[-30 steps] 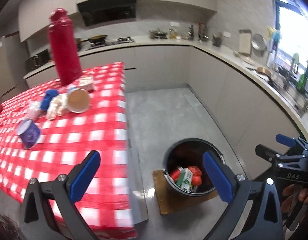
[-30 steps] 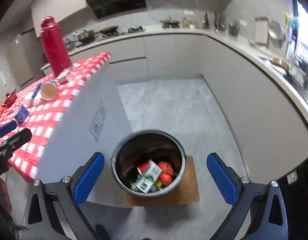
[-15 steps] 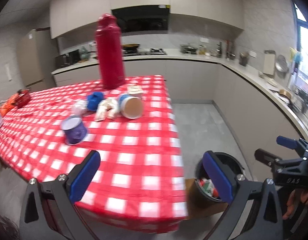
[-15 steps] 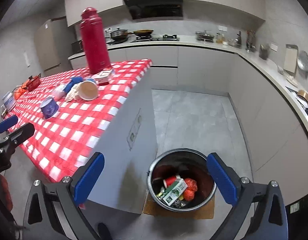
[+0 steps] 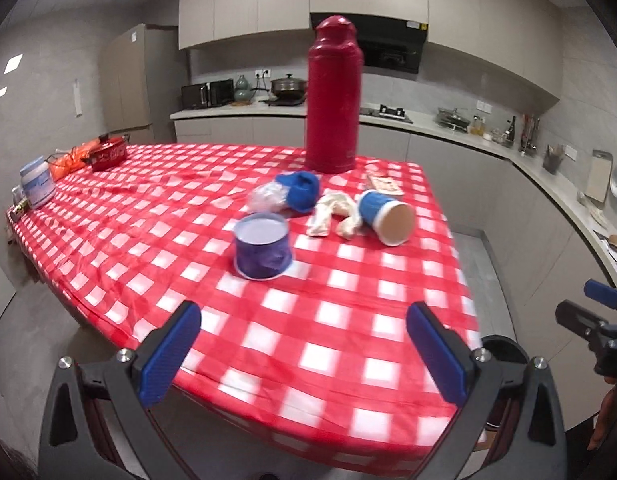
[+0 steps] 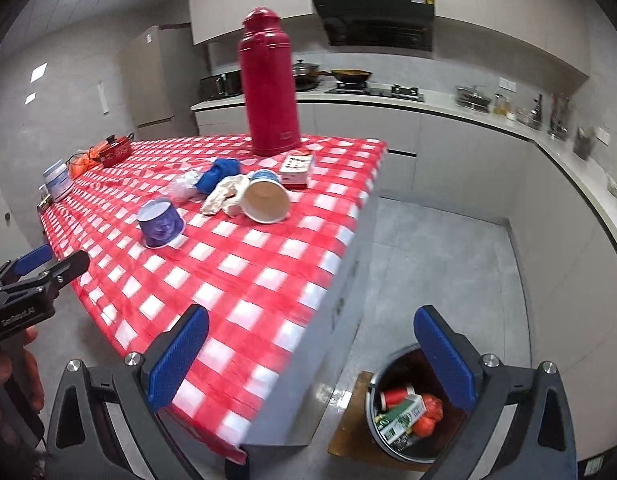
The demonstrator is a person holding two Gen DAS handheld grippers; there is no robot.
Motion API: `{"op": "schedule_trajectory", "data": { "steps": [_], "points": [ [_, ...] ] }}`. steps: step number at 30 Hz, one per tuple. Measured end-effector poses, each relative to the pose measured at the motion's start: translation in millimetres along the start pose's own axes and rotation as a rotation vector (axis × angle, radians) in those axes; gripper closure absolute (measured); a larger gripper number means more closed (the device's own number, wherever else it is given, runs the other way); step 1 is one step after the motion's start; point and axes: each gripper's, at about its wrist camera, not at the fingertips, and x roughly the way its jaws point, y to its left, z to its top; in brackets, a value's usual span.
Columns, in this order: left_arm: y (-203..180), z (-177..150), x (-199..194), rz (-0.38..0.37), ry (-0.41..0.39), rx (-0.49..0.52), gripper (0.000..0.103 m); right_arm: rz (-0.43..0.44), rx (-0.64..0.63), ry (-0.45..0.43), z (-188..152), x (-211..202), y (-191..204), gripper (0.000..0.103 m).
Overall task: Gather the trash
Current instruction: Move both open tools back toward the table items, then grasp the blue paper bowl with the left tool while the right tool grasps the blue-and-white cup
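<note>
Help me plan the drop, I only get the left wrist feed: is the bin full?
Observer: No. The right wrist view shows the bin holding a red can, a green carton and an orange-red item, with room above.
Operator: What does it stand on?
Observer: A brown mat on the floor, off the table's near corner.
Operator: Is the right gripper free?
Observer: Yes, the right gripper is open and empty.
</note>
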Motion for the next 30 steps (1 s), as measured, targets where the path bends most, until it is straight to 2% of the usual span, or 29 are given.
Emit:
{"op": "schedule_trajectory", "data": {
  "steps": [6, 10, 15, 30],
  "points": [
    [23, 6, 31, 0.017, 0.019, -0.001, 0.001, 0.014, -0.028, 0.015, 25, 31, 25, 0.000],
    [35, 13, 56, -0.014, 0.052, -0.005, 0.012, 0.017, -0.051, 0.028, 41, 58, 43, 0.000],
    [49, 21, 92, -0.037, 0.091, -0.004, 0.013, 0.011, -0.070, 0.050, 62, 99, 63, 0.000],
    [61, 35, 183, -0.099, 0.199, -0.002, 0.015, -0.028, -0.087, 0.140, 100, 211, 72, 0.000]
  ]
}}
